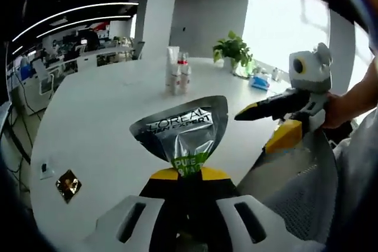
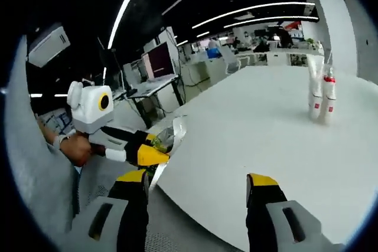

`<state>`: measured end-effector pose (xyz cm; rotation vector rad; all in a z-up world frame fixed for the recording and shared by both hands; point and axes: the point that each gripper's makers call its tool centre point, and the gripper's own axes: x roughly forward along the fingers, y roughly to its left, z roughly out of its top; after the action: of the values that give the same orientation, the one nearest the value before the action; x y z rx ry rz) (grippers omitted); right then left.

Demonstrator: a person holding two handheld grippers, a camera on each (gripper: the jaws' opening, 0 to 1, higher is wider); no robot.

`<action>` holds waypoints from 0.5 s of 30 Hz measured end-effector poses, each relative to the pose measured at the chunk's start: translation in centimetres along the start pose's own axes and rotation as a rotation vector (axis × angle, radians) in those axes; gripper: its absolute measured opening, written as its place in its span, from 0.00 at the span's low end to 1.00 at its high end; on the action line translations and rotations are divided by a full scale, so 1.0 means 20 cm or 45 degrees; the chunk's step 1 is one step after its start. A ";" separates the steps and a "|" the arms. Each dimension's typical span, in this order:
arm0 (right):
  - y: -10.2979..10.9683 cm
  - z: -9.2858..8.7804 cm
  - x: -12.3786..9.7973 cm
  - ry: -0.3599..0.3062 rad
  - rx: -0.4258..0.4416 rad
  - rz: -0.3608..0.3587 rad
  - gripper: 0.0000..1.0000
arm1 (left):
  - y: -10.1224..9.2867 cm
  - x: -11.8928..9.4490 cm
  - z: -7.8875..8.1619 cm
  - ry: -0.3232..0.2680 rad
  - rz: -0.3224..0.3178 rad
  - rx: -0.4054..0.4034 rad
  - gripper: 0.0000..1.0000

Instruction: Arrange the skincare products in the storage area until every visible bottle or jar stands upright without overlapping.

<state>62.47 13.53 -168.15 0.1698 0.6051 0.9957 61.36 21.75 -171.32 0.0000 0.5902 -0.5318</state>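
While left tongs [image 1: 188,175] clamp a silver L'Oréal sachet [image 1: 182,131], crinkled, green-printed, right tongs [image 2: 198,190] agape.

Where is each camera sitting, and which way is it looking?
Left gripper view: rides the left gripper, which clamps a silver tube; faces across the white table toward the bottles; the right gripper enters.
Right gripper view: rides the open right gripper; faces the table edge and left gripper.
Shared: table, bottles, tube.
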 end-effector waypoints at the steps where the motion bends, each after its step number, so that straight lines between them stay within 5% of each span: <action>1: 0.00 0.03 0.00 -0.033 0.052 0.018 0.61 | -0.01 0.00 0.00 0.004 -0.023 -0.018 0.08; 5: 0.03 0.09 0.02 -0.111 0.254 0.099 0.56 | -0.03 0.00 0.01 -0.013 -0.045 -0.017 0.08; 15: 0.10 0.05 0.18 -0.046 0.412 0.145 0.49 | -0.09 0.01 0.02 -0.019 -0.093 0.013 0.10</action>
<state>62.91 17.70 -167.87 0.5118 0.7275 0.9977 60.82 20.05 -170.81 -0.0161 0.5745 -0.6052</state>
